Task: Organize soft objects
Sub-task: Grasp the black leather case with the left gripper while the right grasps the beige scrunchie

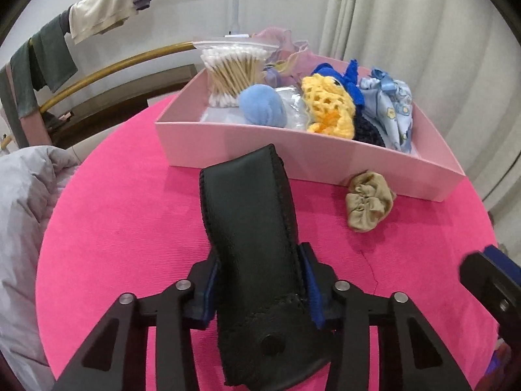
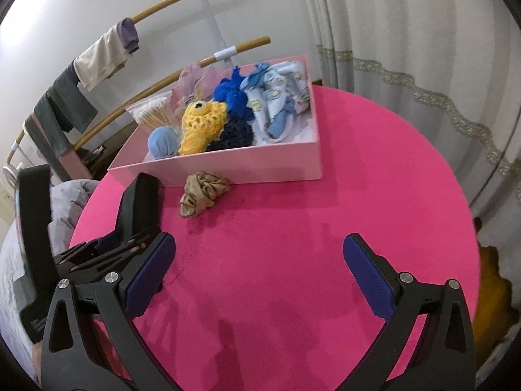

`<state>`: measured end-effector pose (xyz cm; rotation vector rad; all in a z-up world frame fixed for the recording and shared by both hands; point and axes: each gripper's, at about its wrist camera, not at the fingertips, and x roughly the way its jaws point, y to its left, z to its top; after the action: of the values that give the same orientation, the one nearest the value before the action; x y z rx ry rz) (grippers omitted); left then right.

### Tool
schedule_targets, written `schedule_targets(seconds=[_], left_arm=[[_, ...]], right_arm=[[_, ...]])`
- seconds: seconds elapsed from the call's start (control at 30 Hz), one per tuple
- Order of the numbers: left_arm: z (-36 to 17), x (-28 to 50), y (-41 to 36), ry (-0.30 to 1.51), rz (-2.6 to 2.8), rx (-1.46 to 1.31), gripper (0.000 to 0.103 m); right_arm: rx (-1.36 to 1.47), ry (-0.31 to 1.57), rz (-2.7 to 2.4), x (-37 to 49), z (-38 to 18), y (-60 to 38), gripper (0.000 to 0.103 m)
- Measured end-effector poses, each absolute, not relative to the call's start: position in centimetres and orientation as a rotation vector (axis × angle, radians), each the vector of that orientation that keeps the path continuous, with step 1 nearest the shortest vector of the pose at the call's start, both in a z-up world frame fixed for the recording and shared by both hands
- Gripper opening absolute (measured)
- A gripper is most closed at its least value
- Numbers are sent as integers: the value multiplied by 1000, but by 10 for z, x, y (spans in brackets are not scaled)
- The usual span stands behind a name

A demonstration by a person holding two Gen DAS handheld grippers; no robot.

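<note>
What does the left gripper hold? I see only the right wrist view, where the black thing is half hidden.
Observer: The left gripper is shut on a long black leather case, with its pads on the two sides.
Operator: Has it some closure?
Observer: Yes, a round snap button at the end near the camera.
Operator: What lies in the pink box beside the light blue ball?
Observer: A clear plastic wrapper, between that ball and the yellow crochet piece.

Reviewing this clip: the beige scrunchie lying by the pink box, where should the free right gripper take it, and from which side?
Take the beige scrunchie across its bunched middle, right gripper coming from above on the open table side. It lies flat against the pink box wall, so the far side is blocked.
</note>
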<state>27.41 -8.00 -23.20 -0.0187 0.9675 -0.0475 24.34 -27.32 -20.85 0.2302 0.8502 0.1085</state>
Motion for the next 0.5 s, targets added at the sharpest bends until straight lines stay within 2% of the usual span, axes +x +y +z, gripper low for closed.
schedule_targets(seconds=[0.27, 0.3, 0.37, 0.5], left_arm=[[-225, 266, -61, 916, 46, 24, 39], [-225, 265, -59, 913, 52, 25, 39], [-226, 264, -56, 912, 59, 26, 39], [-229, 260, -51, 926, 52, 8, 39]], right_arm=[[195, 874, 149, 279, -218, -238, 99], [189, 878, 151, 284, -219, -233, 95], [179, 891, 158, 294, -224, -225, 80], [145, 926, 156, 313, -237, -209, 69]])
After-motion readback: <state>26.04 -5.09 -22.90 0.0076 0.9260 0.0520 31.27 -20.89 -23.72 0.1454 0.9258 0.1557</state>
